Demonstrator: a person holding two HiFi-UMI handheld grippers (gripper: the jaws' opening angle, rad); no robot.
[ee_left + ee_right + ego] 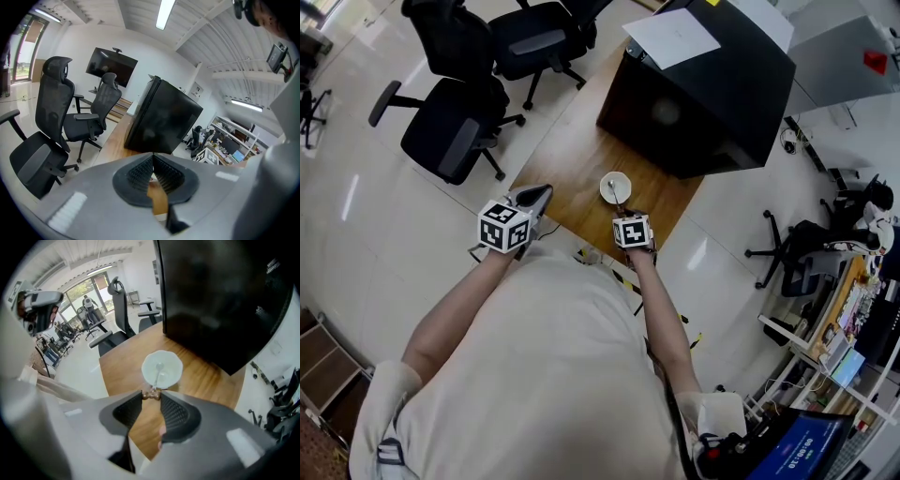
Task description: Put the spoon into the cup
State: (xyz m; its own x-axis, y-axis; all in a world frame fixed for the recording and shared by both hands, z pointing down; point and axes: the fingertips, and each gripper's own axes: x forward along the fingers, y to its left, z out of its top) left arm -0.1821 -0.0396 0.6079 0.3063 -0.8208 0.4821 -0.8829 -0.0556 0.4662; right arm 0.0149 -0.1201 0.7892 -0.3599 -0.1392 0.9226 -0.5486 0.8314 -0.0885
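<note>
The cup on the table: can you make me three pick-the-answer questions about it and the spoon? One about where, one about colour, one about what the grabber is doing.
1. Where is the bowl end of the spoon?
A. inside the cup
B. beside the cup
C. under the cup

2. What colour is the cup?
A. red
B. white
C. blue

3. What are the jaws of the right gripper doing?
A. standing wide open and empty
B. closed on the end of the spoon's handle
C. closed on the cup's rim

Answers:
1 A: the right gripper view shows the spoon's bowl lying inside the cup.
2 B: the cup looks white in both the head view and the right gripper view.
3 B: the brown end of the handle sits pinched between the two jaw tips.
</note>
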